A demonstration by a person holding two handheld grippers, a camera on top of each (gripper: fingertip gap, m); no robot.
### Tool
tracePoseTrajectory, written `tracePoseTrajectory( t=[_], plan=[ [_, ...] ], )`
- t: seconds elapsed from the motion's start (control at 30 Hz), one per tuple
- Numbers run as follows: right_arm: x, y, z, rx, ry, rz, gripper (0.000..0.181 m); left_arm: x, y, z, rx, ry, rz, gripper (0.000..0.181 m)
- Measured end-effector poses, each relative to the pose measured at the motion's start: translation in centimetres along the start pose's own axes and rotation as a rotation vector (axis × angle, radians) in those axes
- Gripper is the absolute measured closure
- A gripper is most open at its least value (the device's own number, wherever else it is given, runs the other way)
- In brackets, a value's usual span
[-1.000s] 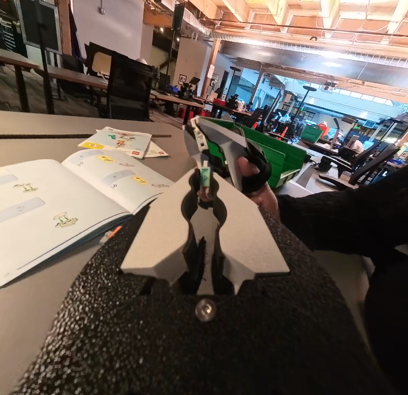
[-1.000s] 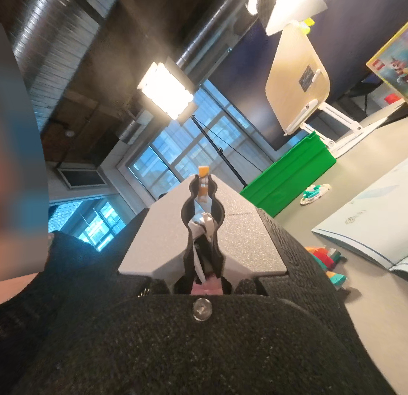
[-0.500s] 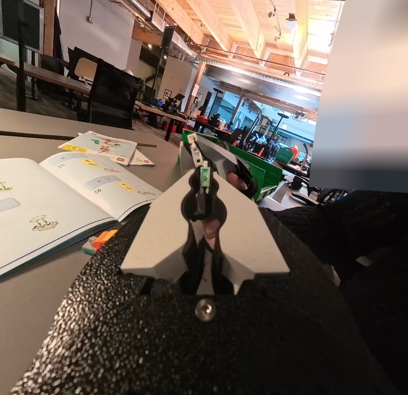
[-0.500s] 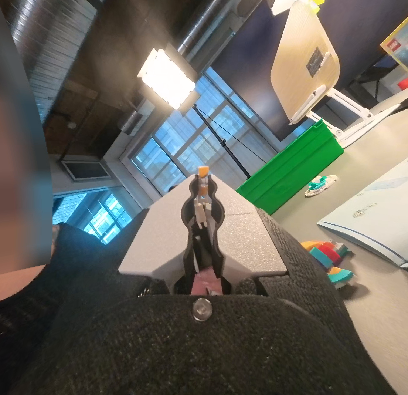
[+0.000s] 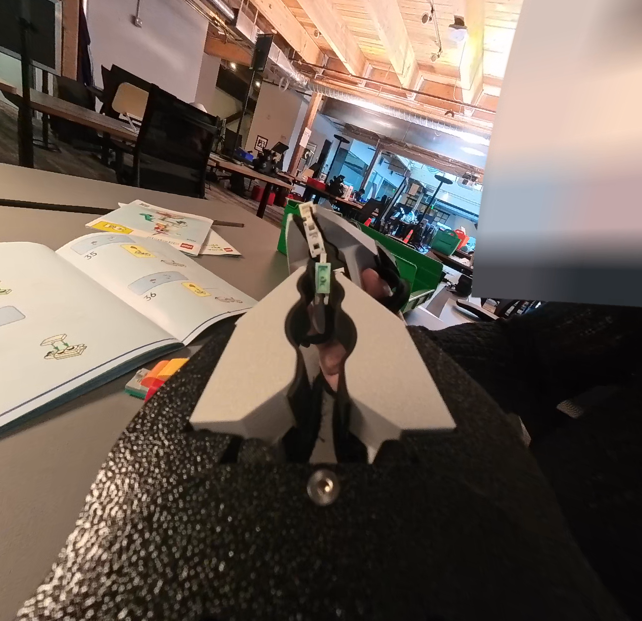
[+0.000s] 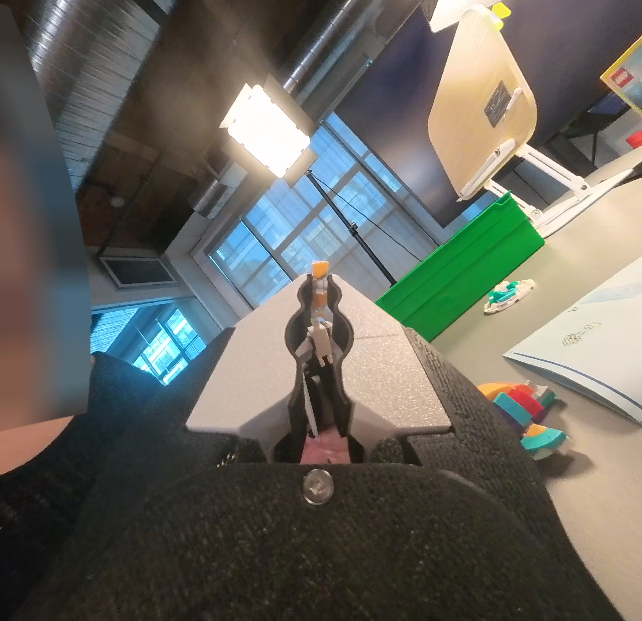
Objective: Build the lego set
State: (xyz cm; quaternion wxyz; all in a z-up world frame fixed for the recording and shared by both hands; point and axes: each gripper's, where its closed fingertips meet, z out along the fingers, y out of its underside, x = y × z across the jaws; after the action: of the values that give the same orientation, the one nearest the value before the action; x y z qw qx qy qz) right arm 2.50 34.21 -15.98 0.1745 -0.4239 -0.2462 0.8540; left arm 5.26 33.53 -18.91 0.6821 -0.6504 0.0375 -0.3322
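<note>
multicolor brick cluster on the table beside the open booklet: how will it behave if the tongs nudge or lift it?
The brick cluster is small plastic, so probably light and stiff. Its curved teal piece rests on the table, so it may rock or slide when nudged. Stacked parts might separate under a squeeze.

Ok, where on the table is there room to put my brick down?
The bare table in front of the open booklet is free, and so is the strip between the leaflets and green bin. It's crowded by the colourful bricks at the booklet's edge.
</note>
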Motion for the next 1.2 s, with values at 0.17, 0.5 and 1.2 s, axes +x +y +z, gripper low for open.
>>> tracePoseTrajectory(
  t=[0.17,0.5,1.2],
  plan=[
    [0.04,0.04,0.03,-0.007,0.018,-0.041,0.176,-0.03,0.0,-0.03,0.006,0.009,-0.019,0.176],
    [0.19,0.11,-0.03,0.014,0.021,-0.01,0.176,-0.06,0.03,-0.09,0.012,0.026,-0.047,0.176],
    [-0.46,0.07,-0.09,0.051,-0.009,-0.055,0.176,0.15,-0.18,-0.2,0.035,0.018,-0.017,0.176]
  ],
)
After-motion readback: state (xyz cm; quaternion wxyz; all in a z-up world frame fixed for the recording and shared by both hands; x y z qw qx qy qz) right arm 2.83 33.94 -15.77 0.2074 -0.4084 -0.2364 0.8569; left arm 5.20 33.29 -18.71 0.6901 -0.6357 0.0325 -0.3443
